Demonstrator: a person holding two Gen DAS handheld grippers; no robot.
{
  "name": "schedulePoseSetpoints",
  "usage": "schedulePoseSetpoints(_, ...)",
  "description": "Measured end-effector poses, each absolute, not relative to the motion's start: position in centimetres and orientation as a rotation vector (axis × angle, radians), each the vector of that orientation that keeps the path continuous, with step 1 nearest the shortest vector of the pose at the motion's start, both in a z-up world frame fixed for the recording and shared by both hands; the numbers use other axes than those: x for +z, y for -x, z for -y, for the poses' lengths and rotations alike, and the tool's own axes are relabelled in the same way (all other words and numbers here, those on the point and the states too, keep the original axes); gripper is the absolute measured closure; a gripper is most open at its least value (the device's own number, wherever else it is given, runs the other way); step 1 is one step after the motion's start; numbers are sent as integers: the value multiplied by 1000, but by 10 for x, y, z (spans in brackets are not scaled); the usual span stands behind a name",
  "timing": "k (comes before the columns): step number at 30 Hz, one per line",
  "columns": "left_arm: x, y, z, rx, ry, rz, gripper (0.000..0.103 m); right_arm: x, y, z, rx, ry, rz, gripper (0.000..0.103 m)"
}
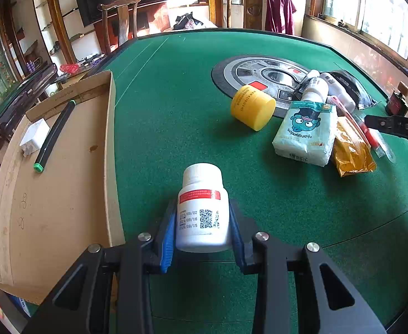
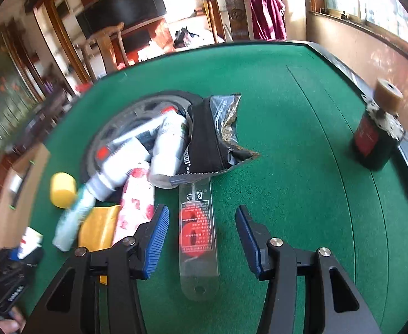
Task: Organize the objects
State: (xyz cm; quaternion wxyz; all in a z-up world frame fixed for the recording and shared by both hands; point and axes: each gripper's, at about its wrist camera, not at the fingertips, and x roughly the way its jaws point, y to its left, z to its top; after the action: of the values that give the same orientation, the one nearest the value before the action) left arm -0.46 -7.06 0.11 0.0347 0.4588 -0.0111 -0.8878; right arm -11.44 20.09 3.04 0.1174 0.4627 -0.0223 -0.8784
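My left gripper (image 1: 203, 212) is shut on a white pill bottle (image 1: 201, 192) with a red label band; the blue pads press its two sides just above the green felt table (image 1: 176, 97). To its left lies an open cardboard box (image 1: 110, 139). In the right wrist view my right gripper (image 2: 201, 212) stands open over a clear plastic pack (image 2: 197, 231) with a red item inside. The pack lies flat between the fingers and neither pad touches it. The right wrist view is blurred on its left side.
The box holds a white adapter (image 1: 34, 136) and a black tube with green ends (image 1: 55, 136). By the table's round centre panel (image 1: 259, 75) lie a yellow jar (image 1: 252, 107), a tissue pack (image 1: 305, 133), an orange sachet (image 1: 351, 150), white bottles (image 2: 165, 144) and a black bag (image 2: 215, 133). A dark corked bottle (image 2: 376, 136) stands at the right edge.
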Motion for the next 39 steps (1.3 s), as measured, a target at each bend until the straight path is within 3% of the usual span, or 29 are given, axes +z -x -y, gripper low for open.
schedulePoseSetpoints(4,1,5,71,-2728,-1410,35,70,26,112,-184,-2611,-1350,-149,74)
schedulePoseSetpoints(7,1,4,68,-2723,-1410,42,69,25,98,-179,-2631,-1294,-288,74)
schedulePoseSetpoints(17,6,-1,79,-2790,-1369,-95,70,36,87,-197,-2399,-1190,123,74)
schedulePoseSetpoints(39,18,-18,76,-2819,-1291,-124,70,55,70,-185,-2448,-1048,147,74)
